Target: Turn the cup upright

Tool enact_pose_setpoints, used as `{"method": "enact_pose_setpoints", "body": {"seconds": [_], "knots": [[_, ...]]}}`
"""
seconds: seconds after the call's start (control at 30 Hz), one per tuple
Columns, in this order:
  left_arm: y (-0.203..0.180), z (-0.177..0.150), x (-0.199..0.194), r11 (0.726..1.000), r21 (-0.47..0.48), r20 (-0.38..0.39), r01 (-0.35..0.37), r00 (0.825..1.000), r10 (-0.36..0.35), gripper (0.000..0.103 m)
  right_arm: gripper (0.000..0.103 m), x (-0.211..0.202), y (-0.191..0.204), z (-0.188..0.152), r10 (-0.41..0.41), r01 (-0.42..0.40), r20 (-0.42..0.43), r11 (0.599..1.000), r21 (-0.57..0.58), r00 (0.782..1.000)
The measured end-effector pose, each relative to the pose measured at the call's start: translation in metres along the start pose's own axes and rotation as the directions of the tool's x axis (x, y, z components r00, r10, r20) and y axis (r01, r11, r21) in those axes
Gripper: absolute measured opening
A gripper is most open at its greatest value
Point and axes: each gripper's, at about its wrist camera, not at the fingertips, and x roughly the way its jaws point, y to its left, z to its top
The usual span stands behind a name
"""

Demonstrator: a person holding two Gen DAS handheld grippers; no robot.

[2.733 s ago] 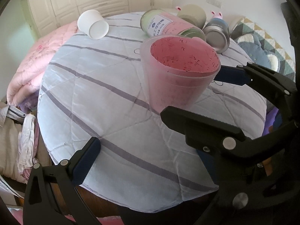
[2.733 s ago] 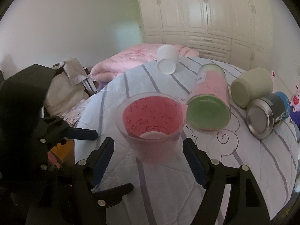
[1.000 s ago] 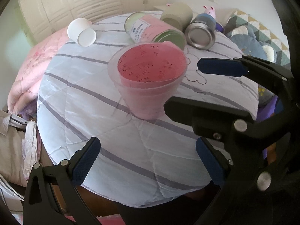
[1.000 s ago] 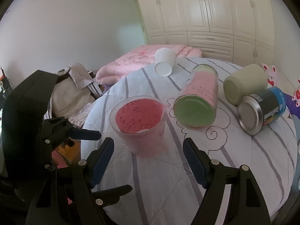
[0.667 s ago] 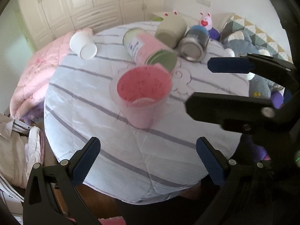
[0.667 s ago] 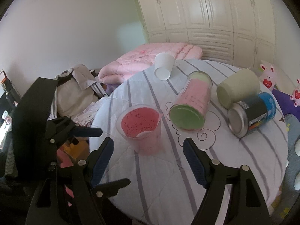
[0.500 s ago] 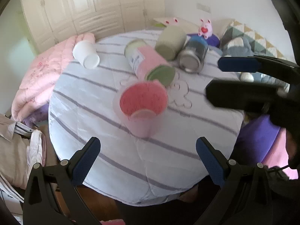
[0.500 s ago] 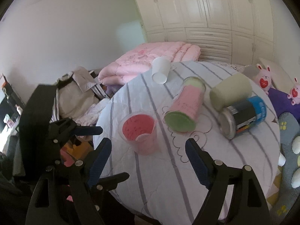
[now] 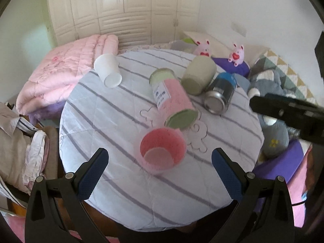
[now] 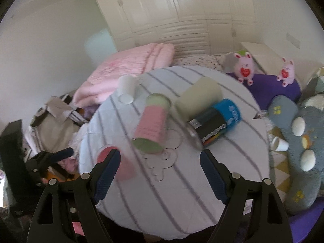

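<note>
A translucent pink cup (image 9: 163,151) stands upright, mouth up, on the round striped table (image 9: 113,119). In the right wrist view the pink cup (image 10: 123,165) sits at the table's near left edge, partly behind a finger. My left gripper (image 9: 160,174) is open and empty, pulled back above the table's near edge. My right gripper (image 10: 160,172) is open and empty, raised above the table. The right gripper's body (image 9: 287,113) shows at the right of the left wrist view.
Lying on their sides on the table: a white cup (image 9: 108,73), a pink-and-green canister (image 9: 174,105), a beige-green cup (image 9: 199,75) and a blue-and-black can (image 9: 221,95). A pink quilt (image 9: 66,75) lies behind, plush toys (image 10: 303,141) to the right, clothes (image 9: 20,141) to the left.
Both grippers have drawn back and up from the pink cup, which stays upright on the table. The right gripper has swung right, so the cup now sits at its left finger.
</note>
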Motion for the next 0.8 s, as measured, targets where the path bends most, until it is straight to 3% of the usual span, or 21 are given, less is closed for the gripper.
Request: {"method": "enact_pose_setpoints", "body": {"seconds": [0.27, 0.57, 0.8], "knots": [[0.000, 0.021, -0.001, 1.000, -0.010, 0.031, -0.017, 0.999, 0.017, 0.103, 0.082, 0.002, -0.005, 0.012, -0.038, 0.038, 0.006, 0.999, 0.018, 0.999], [-0.002, 0.039, -0.012, 0.999, -0.048, 0.128, 0.005, 0.992, 0.001, 0.103, 0.082, 0.000, -0.004, 0.022, -0.078, 0.078, 0.082, 0.997, 0.003, 0.994], [-0.010, 0.050, -0.019, 0.995, -0.026, 0.220, -0.092, 0.971, 0.096, 0.103, 0.082, -0.004, -0.008, 0.025, -0.109, 0.109, 0.157, 0.994, 0.008, 0.982]]}}
